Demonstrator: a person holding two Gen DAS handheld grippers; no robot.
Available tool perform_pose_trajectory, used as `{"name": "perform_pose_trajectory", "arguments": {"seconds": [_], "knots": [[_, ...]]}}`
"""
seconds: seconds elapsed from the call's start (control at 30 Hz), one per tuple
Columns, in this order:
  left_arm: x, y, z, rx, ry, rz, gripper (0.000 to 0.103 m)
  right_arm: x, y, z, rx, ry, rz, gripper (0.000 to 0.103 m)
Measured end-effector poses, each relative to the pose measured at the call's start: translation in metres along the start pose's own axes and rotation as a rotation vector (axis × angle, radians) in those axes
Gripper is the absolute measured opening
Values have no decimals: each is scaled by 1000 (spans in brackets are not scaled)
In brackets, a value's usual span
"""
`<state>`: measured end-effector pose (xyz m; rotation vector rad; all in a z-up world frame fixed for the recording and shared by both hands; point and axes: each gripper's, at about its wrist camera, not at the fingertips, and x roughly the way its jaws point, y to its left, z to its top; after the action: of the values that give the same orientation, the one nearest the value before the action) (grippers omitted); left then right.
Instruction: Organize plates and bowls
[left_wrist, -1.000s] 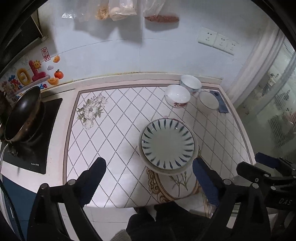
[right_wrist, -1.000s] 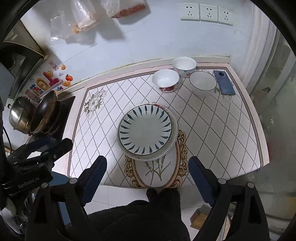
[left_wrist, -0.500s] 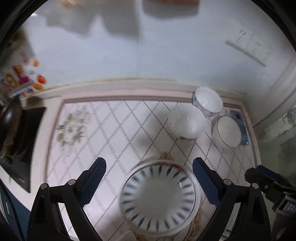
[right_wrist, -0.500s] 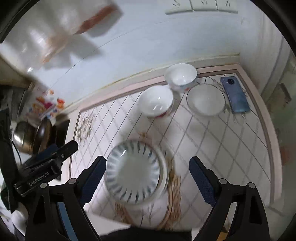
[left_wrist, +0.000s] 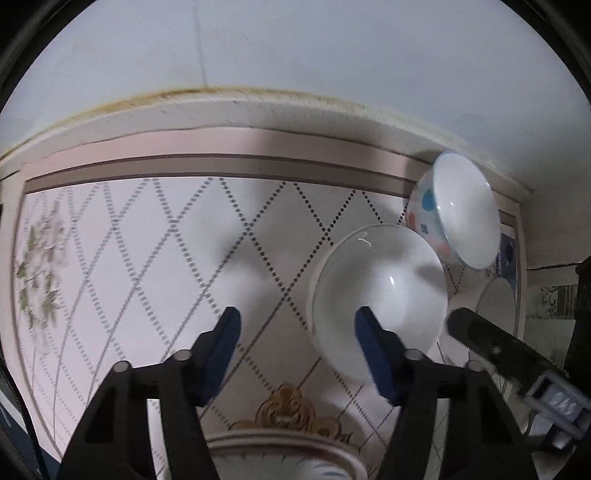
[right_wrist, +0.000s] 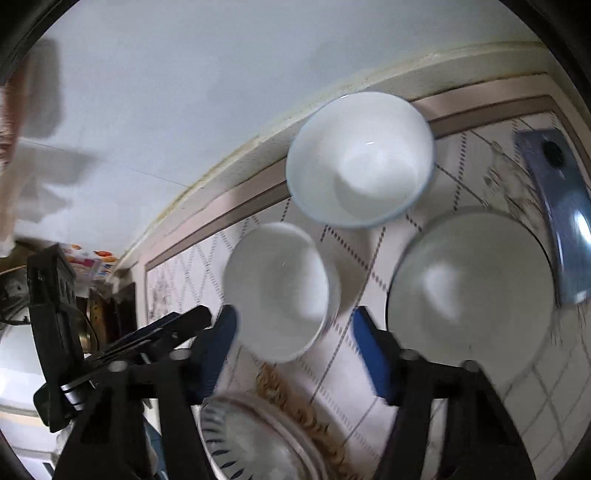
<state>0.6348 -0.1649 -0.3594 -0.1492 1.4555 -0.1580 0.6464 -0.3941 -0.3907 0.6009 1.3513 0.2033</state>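
Three white bowls stand near the back of the counter. The middle bowl (left_wrist: 380, 295) (right_wrist: 277, 291) is nearest both grippers. A patterned bowl (left_wrist: 458, 210) (right_wrist: 360, 158) stands behind it by the wall. A wider shallow bowl (right_wrist: 469, 291) (left_wrist: 496, 302) is at the right. My left gripper (left_wrist: 297, 350) is open and empty, its right finger over the middle bowl's near rim. My right gripper (right_wrist: 291, 350) is open and empty, low above the middle bowl's near edge. The blue-striped plate stack (right_wrist: 255, 439) (left_wrist: 284, 458) lies below the fingers.
A blue phone (right_wrist: 557, 206) lies at the far right of the counter. The wall runs along the back edge (left_wrist: 258, 107). The other gripper's body (left_wrist: 517, 365) (right_wrist: 74, 332) is close at the side. Pans and a stove (right_wrist: 11, 291) are at the far left.
Both grippers have moved forward and down from above the plate stack toward the bowls. Both stay open.
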Motion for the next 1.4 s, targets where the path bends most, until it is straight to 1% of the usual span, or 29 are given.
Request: {"name": "perform_pose_trajectory", "arguments": {"seconds": [0.03, 0.07, 0.1, 0.13, 0.17, 0.2, 0.23, 0.27, 0.3, 0.37, 0.53, 0.7, 0.87, 0.93, 0.97, 1.03, 1.07, 1.1, 1.23, 1.4], "knots": [[5, -1, 1, 2, 6, 0, 57, 8, 1, 4, -12, 12, -22, 50], [10, -3, 2, 6, 13, -1, 53, 14, 1, 6, -22, 25, -34, 44], [17, -5, 2, 14, 25, -3, 46, 20, 2, 8, -29, 39, -39, 38], [20, -6, 2, 17, 31, -8, 40, 26, 3, 10, -40, 49, -64, 37], [25, -7, 0, 20, 42, -19, 28, 30, 5, 10, -55, 49, -88, 33], [27, -8, -1, 19, 43, -23, 20, 33, 6, 11, -68, 47, -104, 29], [28, -7, -3, 17, 34, -13, 19, 35, 7, 12, -75, 45, -113, 26], [27, -7, -5, 14, 18, -11, 19, 37, 7, 13, -79, 45, -119, 19], [26, -6, -7, 9, 6, -16, 19, 38, 7, 13, -80, 45, -125, 15], [24, -6, -13, 9, -5, -20, 19, 39, 7, 12, -85, 44, -127, 13], [9, -10, -35, 39, -48, 13, 19, 36, 8, 3, -97, 44, -132, 13], [-17, -15, -65, 57, -99, 14, 19, 23, 11, -16, -104, 41, -97, 13], [-47, -27, -99, 83, -148, -1, 19, -7, 16, -43, -129, 2, -76, 13], [-60, -33, -113, 92, -156, -23, 19, -25, 15, -57, -134, -15, -64, 13], [-64, -39, -112, 100, -160, -29, 19, -36, 13, -63, -135, -20, -60, 13], [-70, -45, -120, 114, -166, -43, 19, -55, 10, -76, -133, -36, -48, 13], [-75, -51, -129, 124, -169, -53, 19, -64, 8, -82, -132, -41, -45, 13], [-73, -57, -130, 131, -169, -59, 19, -74, 5, -88, -132, -47, -45, 13], [-76, -74, -151, 163, -163, -69, 19, -107, -11, -117, -137, -76, -61, 13], [-62, -88, -177, 195, -130, -78, 19, -124, -35, -151, -107, -71, -70, 13]]}}
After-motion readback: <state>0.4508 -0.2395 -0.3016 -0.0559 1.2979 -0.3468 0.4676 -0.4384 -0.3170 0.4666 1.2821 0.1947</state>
